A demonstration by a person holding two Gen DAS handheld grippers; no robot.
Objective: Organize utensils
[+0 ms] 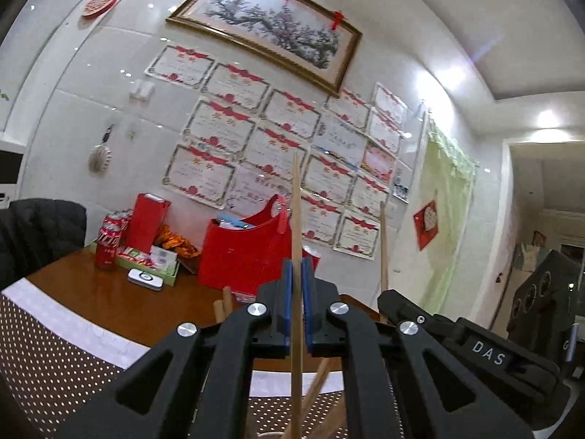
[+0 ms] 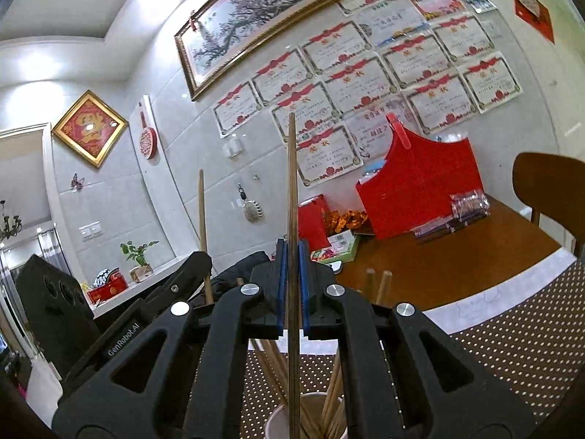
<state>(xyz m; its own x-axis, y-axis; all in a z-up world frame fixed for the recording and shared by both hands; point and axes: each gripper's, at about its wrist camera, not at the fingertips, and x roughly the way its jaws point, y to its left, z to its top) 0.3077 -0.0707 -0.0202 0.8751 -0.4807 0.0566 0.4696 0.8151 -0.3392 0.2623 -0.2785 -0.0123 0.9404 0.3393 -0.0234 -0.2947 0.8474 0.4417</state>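
Note:
My left gripper [image 1: 300, 267] is shut on a light wooden chopstick [image 1: 297, 219] that stands upright between its blue pads. My right gripper [image 2: 292, 248] is shut on a darker wooden chopstick [image 2: 292, 183], also upright. Each gripper shows in the other's view: the right gripper's black body [image 1: 475, 344] with its chopstick [image 1: 383, 245] at the right of the left wrist view, the left gripper's body [image 2: 153, 300] with its chopstick [image 2: 202, 219] at the left of the right wrist view. Below the right gripper a white cup [image 2: 278, 420] holds several chopsticks [image 2: 332, 398]. More chopstick ends [image 1: 223, 305] poke up beside the left gripper.
A brown wooden table [image 1: 91, 292] has a dotted mat [image 2: 512, 329] at its near side. On it stand a red basket [image 1: 241, 248], a red gift bag [image 1: 148, 219], cola cans [image 1: 108, 245], a green box [image 1: 161, 263] and packets [image 2: 470, 205]. A wooden chair back [image 2: 548, 183] is at the right.

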